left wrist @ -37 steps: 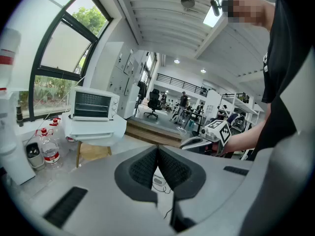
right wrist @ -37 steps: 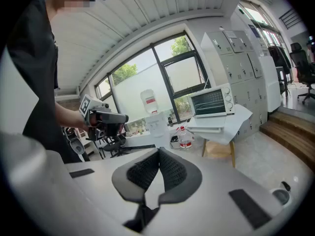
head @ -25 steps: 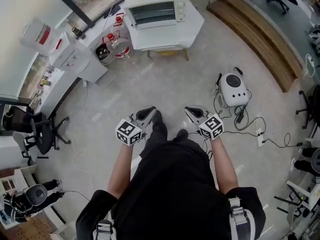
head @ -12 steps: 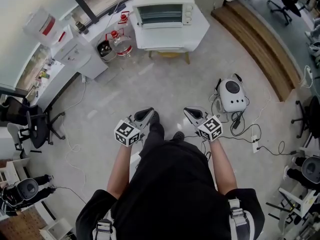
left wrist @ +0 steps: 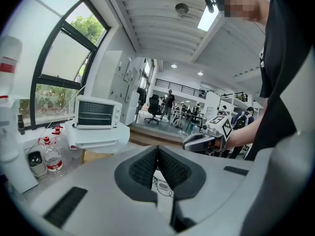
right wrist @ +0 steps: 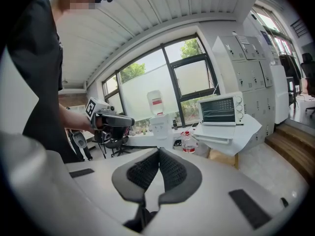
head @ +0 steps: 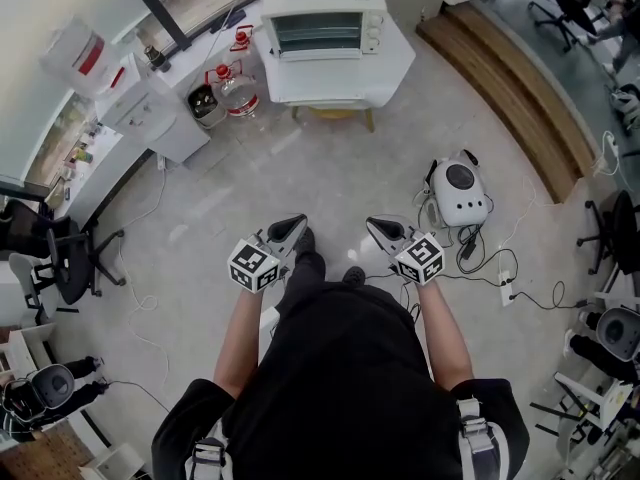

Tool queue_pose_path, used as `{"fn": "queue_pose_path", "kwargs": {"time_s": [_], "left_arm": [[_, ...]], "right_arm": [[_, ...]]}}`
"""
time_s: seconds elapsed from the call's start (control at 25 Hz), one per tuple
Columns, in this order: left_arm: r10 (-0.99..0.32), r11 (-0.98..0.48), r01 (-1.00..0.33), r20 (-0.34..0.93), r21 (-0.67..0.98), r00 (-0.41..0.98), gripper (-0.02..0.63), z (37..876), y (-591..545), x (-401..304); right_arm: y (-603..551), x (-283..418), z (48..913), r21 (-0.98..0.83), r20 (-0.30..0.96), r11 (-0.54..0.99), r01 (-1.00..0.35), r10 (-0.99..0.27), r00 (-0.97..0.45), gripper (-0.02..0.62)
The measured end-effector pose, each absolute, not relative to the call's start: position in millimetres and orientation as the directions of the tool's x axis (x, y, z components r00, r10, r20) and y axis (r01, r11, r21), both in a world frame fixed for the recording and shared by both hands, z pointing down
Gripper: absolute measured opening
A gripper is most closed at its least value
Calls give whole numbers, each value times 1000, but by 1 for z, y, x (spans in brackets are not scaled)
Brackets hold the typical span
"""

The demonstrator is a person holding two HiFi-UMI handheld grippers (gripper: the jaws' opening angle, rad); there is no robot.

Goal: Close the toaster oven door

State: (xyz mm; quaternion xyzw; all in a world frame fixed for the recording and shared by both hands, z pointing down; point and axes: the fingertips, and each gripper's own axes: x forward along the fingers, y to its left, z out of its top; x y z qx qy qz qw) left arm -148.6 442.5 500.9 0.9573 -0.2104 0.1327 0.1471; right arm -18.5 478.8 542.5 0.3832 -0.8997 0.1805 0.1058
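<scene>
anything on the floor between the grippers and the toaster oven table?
Nothing: head view shows bare floor from the left gripper and right gripper to the table under the toaster oven.

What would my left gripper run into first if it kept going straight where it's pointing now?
Nothing close. The left gripper, shut and empty, aims slightly downward, right of the toaster oven table. It would probably meet bare floor first, or else the wooden step beyond; depth is unclear.

Black short-sleeved shirt (head: 345,368) — grey left hand-held gripper (head: 297,223), right hand-held gripper (head: 373,223), marker cubes (head: 255,265).
</scene>
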Motion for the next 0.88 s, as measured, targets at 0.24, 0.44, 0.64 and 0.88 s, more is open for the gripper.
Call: {"fn": "queue_pose_path", "kwargs": {"time_s": [0.24, 0.44, 0.64, 0.88], "left_arm": [[-358, -867, -437, 312, 240, 880, 23, 500, 411, -167], [-310, -879, -391, 295, 272, 904, 25, 498, 378, -179], [-285, -890, -359, 272, 281, 919, 67, 500, 348, -183], [-319, -880, -394, 285, 266, 904, 252, 510, 303, -205]], "right_arm": [[448, -30, 541, -226, 355, 621, -750, -665, -657, 15], [413, -44, 529, -230, 325, 593, -772, -701, -635, 32], [387, -54, 529, -224, 330, 567, -792, -721, -609, 142], [347, -56, 534, -194, 349, 484, -853, -779, -521, 374]]}}
